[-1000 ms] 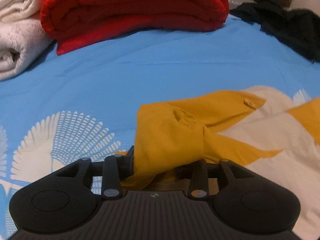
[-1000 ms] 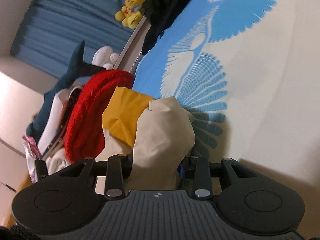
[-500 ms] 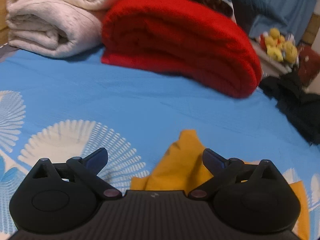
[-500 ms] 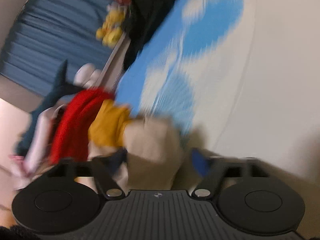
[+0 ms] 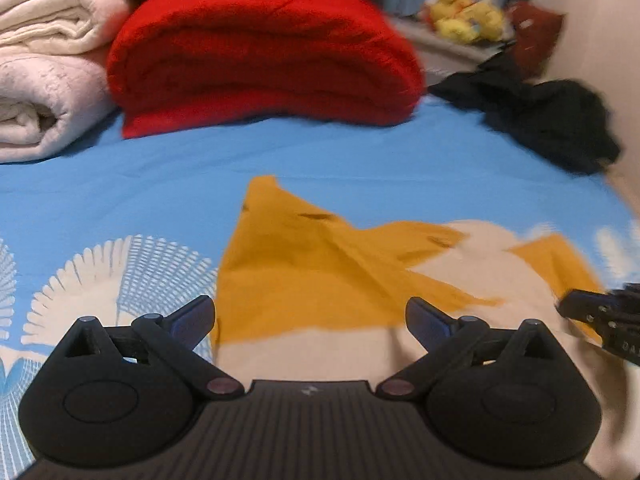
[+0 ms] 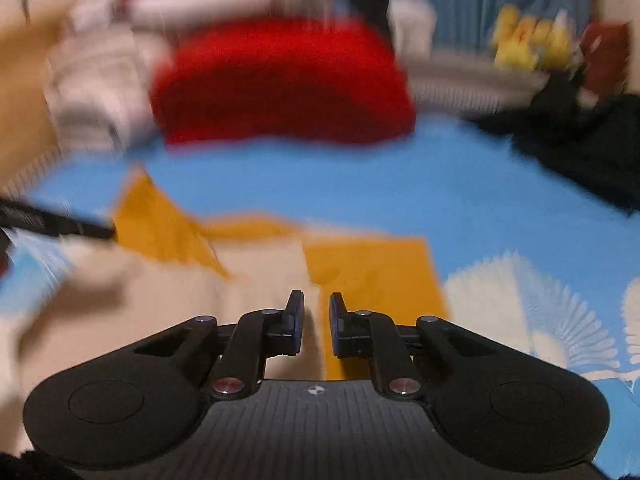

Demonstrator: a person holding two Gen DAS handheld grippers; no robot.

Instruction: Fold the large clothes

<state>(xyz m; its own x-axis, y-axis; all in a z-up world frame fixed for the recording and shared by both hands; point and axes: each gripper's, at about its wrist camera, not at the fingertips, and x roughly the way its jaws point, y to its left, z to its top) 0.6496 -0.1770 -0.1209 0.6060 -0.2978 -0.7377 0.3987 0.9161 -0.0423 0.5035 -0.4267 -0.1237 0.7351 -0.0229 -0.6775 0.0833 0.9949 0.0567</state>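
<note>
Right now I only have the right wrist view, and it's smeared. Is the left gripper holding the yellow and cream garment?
Observer: No. The left gripper is wide open with nothing between its fingers. The garment lies on the blue sheet beyond them.
Operator: Is the cloth lying flat on that side?
Observer: Mostly. Its yellow corner points toward the red blanket, and a diagonal fold runs across the yellow part.
Operator: What's the pale blur left of the red blanket?
Observer: Folded white blankets, stacked right beside it.
</note>
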